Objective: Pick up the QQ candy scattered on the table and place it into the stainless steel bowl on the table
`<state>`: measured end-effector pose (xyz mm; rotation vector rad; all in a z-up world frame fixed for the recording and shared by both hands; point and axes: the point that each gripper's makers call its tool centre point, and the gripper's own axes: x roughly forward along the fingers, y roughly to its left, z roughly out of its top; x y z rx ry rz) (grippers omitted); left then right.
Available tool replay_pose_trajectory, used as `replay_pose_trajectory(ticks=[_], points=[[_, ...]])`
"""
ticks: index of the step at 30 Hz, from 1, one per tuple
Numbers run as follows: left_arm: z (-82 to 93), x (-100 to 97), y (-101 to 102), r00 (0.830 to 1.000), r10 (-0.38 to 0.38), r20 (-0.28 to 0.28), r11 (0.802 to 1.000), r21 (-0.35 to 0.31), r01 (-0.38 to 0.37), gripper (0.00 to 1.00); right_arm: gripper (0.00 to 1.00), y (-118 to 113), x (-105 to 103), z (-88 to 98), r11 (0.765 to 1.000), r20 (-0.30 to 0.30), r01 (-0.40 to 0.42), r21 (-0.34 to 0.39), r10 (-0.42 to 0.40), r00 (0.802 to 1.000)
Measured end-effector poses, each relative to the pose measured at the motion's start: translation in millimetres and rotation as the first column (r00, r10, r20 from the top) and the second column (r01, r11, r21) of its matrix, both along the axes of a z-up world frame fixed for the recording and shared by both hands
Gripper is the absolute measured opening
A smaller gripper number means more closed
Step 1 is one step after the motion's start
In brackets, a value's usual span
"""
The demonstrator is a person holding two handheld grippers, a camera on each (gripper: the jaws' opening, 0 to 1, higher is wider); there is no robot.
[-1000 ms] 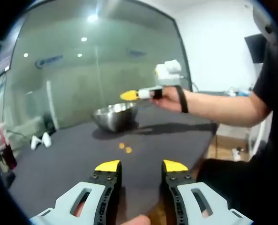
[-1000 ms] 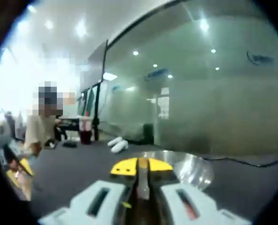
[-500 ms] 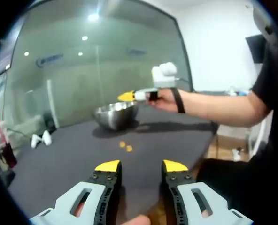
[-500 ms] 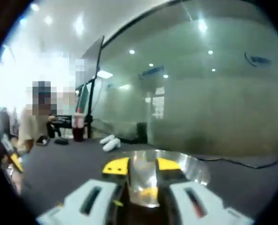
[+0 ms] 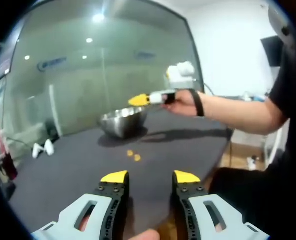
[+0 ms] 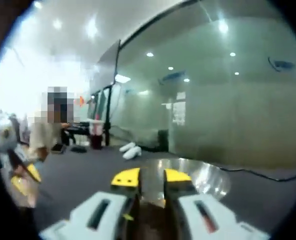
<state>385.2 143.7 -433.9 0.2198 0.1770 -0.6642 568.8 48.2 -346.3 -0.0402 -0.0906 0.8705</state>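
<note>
Steel bowl (image 5: 122,122) sat on your dark worktop (image 5: 88,165); your right tool (image 6: 152,178) hung above it, jaws parted, empty. Left tool (image 5: 150,177) gaped empty short of two candies (image 5: 134,155).

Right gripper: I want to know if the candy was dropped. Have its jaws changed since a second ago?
Yes. The right gripper was shut a second ago; now its jaws stand apart over the stainless steel bowl.
</note>
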Motion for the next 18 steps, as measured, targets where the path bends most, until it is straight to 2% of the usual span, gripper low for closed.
replay_pose_trajectory(ticks=[3, 6, 8, 10, 12, 14, 18], points=[[0.2, 1.4, 3, 1.000, 0.009, 0.000, 1.000, -0.004, -0.009, 0.36, 0.13, -3, -25, -5.5, 0.991, -0.076, -0.118, 0.054, 0.122, 0.990], [-0.8, 1.9, 4, 1.000, 0.013, -0.001, 1.000, -0.003, -0.013, 0.36, 0.14, -13, -40, -15.3, 0.993, -0.070, -0.120, 0.020, 0.121, 0.990], [-1.2, 2.3, 6, 1.000, 0.018, -0.002, 1.000, -0.002, -0.018, 0.36, 0.16, -21, -47, -24.1, 0.992, -0.050, -0.123, -0.031, 0.121, 0.991], [-1.0, 2.0, 7, 1.000, 0.020, -0.002, 1.000, -0.006, -0.020, 0.36, 0.17, -23, -56, -34.0, 0.988, -0.080, -0.150, -0.039, 0.146, 0.986], [-1.6, 1.8, 8, 1.000, 0.022, -0.004, 1.000, -0.004, -0.022, 0.36, 0.18, -26, -61, -44.0, 0.983, -0.077, -0.169, -0.076, 0.164, 0.984], [-2.1, 1.9, 8, 1.000, 0.022, -0.005, 1.000, 0.001, -0.022, 0.36, 0.19, -27, -63, -54.8, 0.979, -0.099, -0.176, -0.102, 0.166, 0.981], [3.6, 5.6, 10, 0.998, 0.051, 0.036, 0.998, 0.022, -0.052, 0.35, 0.20, -22, -69, -68.6, 0.970, -0.133, -0.209, -0.122, 0.193, 0.972]])
